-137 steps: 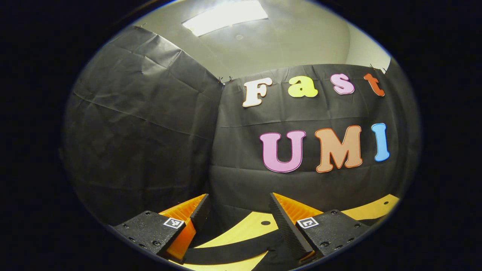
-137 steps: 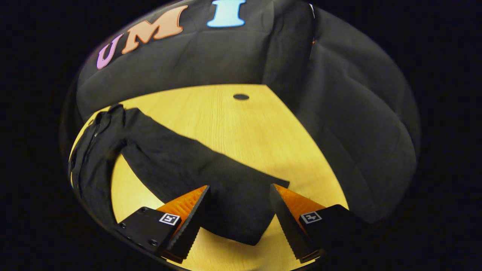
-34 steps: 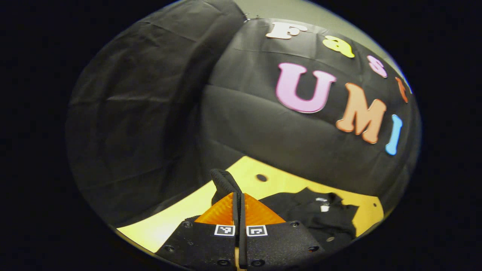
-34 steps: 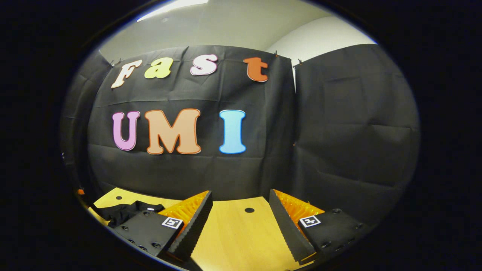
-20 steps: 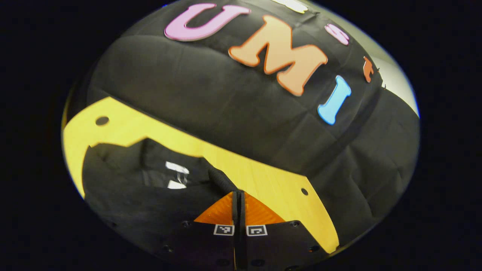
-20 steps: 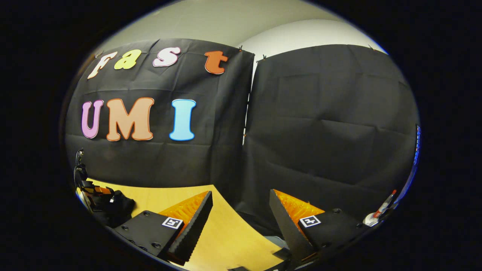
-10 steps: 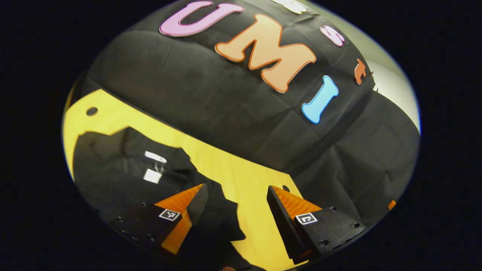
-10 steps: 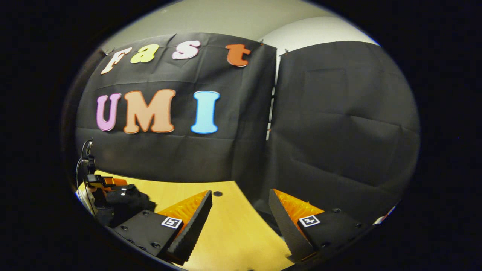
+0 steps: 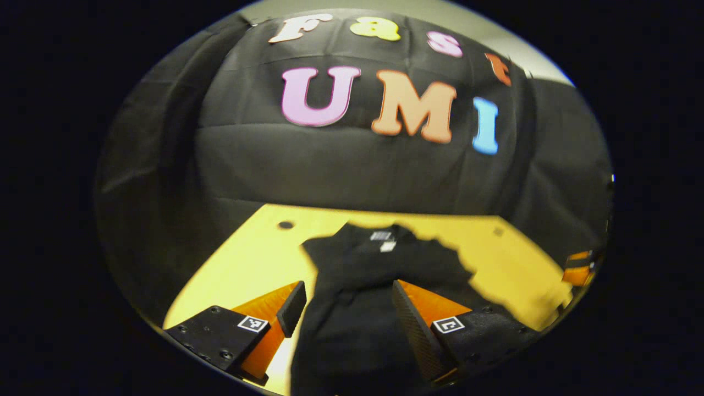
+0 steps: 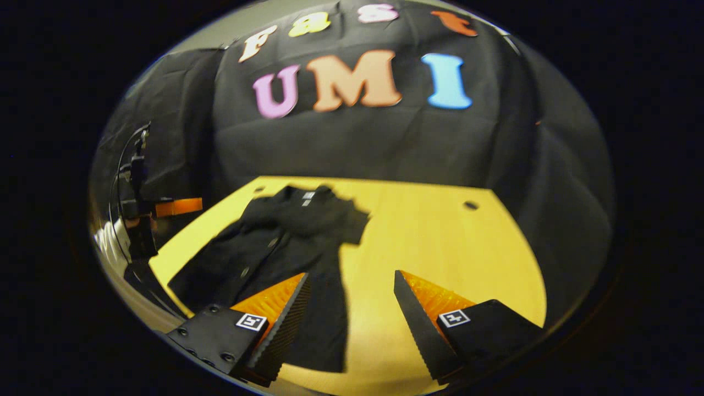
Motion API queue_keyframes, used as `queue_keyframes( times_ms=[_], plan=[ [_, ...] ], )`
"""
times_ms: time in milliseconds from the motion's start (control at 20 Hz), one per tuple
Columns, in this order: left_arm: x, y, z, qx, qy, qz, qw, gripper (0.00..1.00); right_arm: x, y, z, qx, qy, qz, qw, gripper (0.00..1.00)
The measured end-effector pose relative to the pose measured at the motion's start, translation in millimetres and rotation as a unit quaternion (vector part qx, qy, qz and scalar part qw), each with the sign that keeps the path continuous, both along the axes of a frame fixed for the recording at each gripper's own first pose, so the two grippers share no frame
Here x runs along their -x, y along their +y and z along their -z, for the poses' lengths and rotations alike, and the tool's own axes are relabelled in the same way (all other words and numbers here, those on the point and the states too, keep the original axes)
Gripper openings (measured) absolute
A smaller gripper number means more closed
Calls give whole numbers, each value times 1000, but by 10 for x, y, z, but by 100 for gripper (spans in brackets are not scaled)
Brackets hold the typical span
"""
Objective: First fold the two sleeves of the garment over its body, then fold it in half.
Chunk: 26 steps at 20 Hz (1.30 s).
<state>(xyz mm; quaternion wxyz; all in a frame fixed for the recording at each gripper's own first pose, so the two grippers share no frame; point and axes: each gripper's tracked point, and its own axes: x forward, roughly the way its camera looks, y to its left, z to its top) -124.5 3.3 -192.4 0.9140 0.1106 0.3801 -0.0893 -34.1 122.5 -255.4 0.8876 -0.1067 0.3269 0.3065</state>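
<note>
My left gripper (image 9: 341, 322) jaws now apart, empty; a second ago pinched on sleeve. Right gripper (image 10: 351, 316) also apart, empty. Garment (image 10: 286, 242) flat on table (image 10: 440, 242), sleeves over body. Half-fold next, I judge.

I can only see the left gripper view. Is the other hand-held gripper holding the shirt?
Observer: No. In the right gripper view, the right hand-held gripper is open and has nothing pinched between its fingers.
Operator: Does the shirt have buttons?
Observer: Yes. Small buttons run down the front of the garment.
Operator: Where's the sleeve on that side?
Observer: One sleeve stretches along the table toward that gripper. It is not yet folded over the body.
</note>
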Motion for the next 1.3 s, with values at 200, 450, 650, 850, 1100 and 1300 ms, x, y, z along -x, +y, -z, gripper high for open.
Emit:
queue_keyframes(
  times_ms=[200,450,650,850,1100,1300],
  plan=[
    [1011,262,341,-28,86,-39,995,93,284,192,637,78,45,-73,993,97],
    [1614,258,803,-13,166,-85,982,95,239,217,717,124,76,-93,985,97],
    [1666,342,860,-41,142,-69,987,94,293,195,678,101,74,-71,990,100],
    [1648,314,863,-33,133,-63,989,89,406,256,712,94,75,-72,990,92],
    [1691,191,803,-27,146,-29,989,47,529,413,686,82,93,-92,988,33],
    [1644,152,841,-40,158,-31,986,4,507,430,652,84,120,-92,985,17]
  ],
)
